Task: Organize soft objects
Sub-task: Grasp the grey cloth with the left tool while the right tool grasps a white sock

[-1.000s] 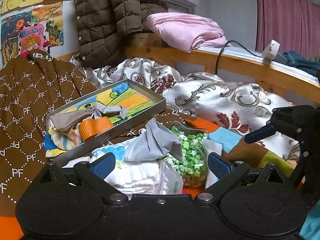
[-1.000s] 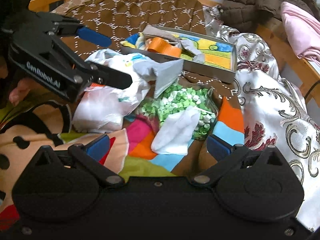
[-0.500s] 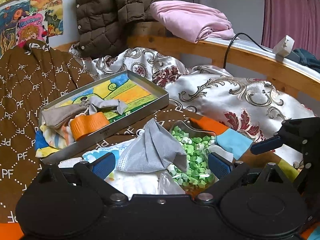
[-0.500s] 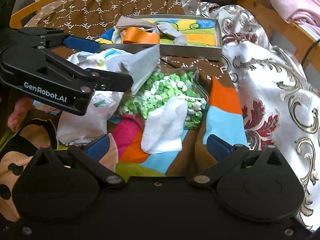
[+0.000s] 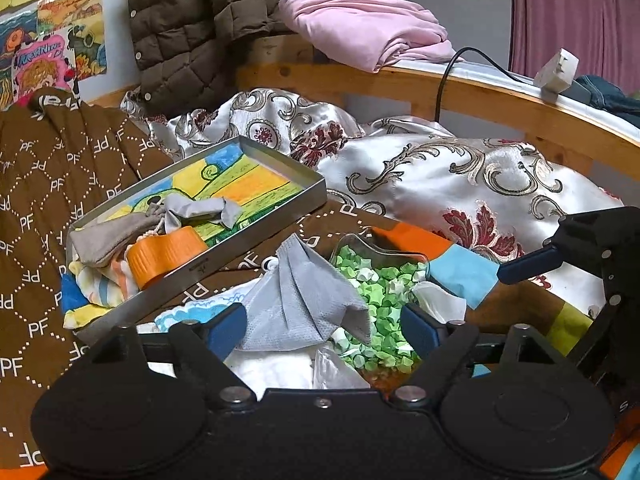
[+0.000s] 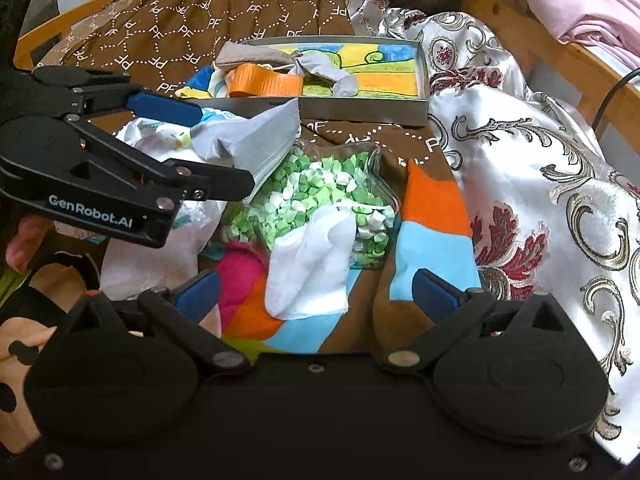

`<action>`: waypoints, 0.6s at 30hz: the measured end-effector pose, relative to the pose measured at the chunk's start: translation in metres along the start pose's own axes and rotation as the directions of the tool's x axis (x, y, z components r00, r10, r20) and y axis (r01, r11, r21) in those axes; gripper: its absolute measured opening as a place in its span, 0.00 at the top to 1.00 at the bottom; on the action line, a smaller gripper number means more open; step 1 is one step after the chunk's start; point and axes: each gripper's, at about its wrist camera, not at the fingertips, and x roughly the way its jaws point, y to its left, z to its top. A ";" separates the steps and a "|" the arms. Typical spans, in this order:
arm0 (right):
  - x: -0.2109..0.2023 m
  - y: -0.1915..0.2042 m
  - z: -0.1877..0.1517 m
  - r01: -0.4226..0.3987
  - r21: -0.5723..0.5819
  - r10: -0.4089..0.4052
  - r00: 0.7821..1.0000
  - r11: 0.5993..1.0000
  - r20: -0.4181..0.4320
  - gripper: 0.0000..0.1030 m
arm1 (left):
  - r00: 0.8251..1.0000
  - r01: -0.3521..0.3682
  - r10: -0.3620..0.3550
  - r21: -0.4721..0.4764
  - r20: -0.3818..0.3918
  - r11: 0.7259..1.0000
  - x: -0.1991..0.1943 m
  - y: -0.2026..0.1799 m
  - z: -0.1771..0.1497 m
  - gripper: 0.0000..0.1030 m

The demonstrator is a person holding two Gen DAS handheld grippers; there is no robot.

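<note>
My left gripper point(image 5: 322, 326) is open, its blue pads on either side of a crumpled grey cloth point(image 5: 304, 300) that lies on a white plastic bag. The right wrist view shows the same left gripper point(image 6: 226, 148) straddling the grey cloth point(image 6: 256, 140). My right gripper point(image 6: 316, 290) is open just before a white cloth point(image 6: 308, 264), which rests on a clear bag of green paper stars point(image 6: 320, 188). Behind them, a metal tray point(image 6: 360, 112) holds a tan pouch, another grey cloth point(image 6: 324, 68) and an orange strap point(image 6: 264, 82).
Everything lies on a bed with a brown patterned blanket point(image 5: 44, 184), a colourful quilt point(image 6: 432, 232) and a silky floral cover point(image 6: 540, 184). A wooden rail point(image 5: 500, 108) carries a pink blanket, a brown jacket and a black cable. My right gripper's blue finger point(image 5: 528, 265) shows at the right.
Both grippers have moved forward and stayed open. The grey cloth now sits between the left fingers, and the white cloth lies closer to the right fingers.
</note>
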 end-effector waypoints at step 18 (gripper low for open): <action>0.016 -0.005 0.015 0.005 0.034 -0.004 1.000 0.999 -0.016 0.28 | 0.999 0.007 -0.008 -0.037 -0.036 0.999 0.006 0.007 0.006 0.65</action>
